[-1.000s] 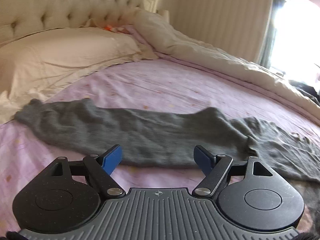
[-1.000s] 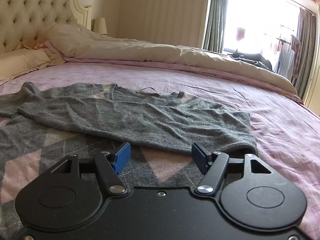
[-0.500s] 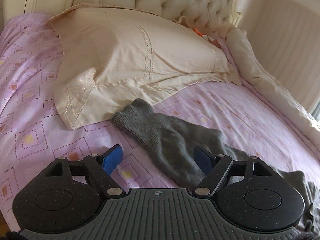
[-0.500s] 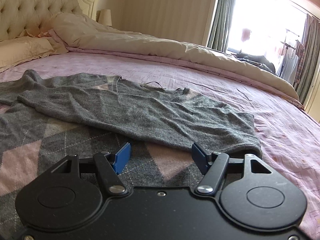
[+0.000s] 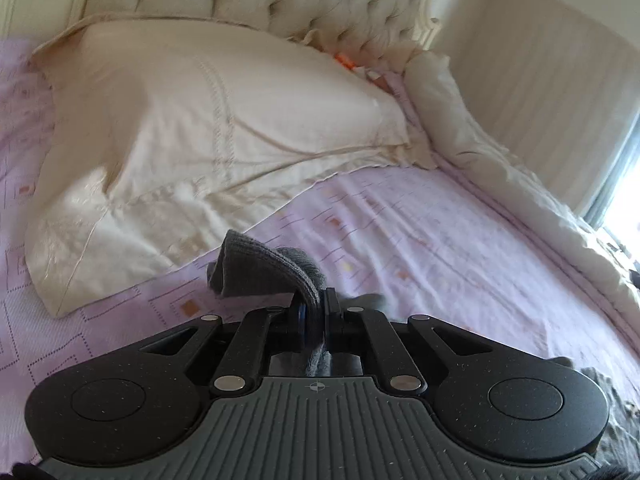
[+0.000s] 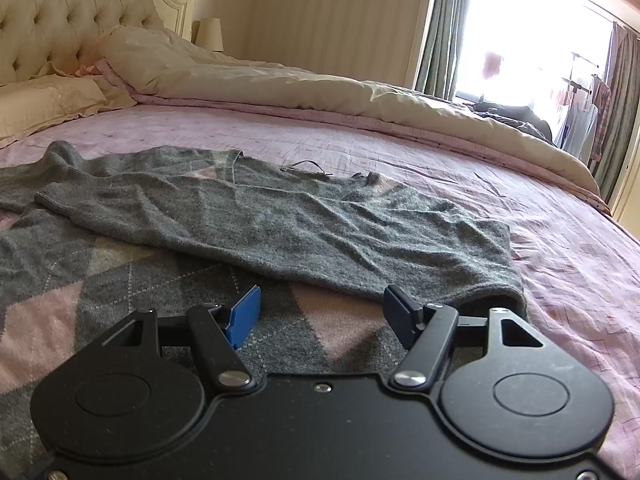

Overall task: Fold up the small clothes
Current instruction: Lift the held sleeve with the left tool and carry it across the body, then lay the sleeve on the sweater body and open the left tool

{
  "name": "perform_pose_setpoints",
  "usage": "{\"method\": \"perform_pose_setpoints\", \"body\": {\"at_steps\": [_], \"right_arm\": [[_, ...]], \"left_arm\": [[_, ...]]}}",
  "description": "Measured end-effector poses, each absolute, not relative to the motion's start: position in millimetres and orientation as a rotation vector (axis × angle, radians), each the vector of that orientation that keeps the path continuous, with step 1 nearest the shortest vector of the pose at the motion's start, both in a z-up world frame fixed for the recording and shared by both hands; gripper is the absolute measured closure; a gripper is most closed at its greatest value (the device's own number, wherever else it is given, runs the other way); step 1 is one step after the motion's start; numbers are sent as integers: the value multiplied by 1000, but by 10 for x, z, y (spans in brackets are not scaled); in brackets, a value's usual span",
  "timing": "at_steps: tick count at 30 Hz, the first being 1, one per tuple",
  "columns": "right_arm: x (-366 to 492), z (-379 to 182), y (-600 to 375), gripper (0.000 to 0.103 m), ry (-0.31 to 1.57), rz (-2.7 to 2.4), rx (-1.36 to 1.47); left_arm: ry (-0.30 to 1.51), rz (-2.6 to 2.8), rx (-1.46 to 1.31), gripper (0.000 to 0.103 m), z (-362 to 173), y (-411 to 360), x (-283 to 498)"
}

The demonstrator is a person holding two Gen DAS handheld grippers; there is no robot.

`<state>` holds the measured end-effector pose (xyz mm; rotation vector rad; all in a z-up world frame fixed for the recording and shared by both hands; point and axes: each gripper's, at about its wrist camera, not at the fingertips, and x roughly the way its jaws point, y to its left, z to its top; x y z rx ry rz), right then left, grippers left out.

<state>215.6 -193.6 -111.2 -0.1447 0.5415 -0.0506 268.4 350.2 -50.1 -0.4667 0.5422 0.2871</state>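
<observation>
A grey knit sweater with a pink argyle front lies spread on the pink bedsheet, one sleeve folded across the body. My left gripper is shut on the cuff of the other grey sleeve and holds it lifted above the sheet, near the pillow. My right gripper is open and empty, low over the sweater's argyle front, just before the folded sleeve's edge.
A cream pillow lies just beyond the left gripper, against the tufted headboard. A rolled cream duvet runs along the bed's far side. A curtained window and a bedside lamp stand beyond.
My left gripper has shut on the sleeve cuff and lifted it off the sheet. My right gripper has stayed open and nearly still.
</observation>
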Motion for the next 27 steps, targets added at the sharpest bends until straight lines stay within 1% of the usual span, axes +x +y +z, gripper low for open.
{"method": "perform_pose_setpoints", "body": {"at_steps": [5,10,15,18,21,27], "right_arm": [[2124,-1091,-1993,33,524,-54,-108],[2083,-1065,-2079,32,498,-60,-55],[2043,-1039,-2209,32,474,-70,21],[2026,-1029,-2276,32,466,-74,62],[2018,-1029,-2332,31,464,-75,96],[2015,-1032,-2380,31,464,-76,126]], "left_arm": [[459,120,-398,96,142,2951,2690],[361,-85,-308,96,781,2111,2747],[333,-281,-290,96,1087,1166,2854],[328,-379,-260,96,1059,598,2926],[371,-451,-272,96,883,93,3032],[490,-517,-239,96,301,-673,3224]]}}
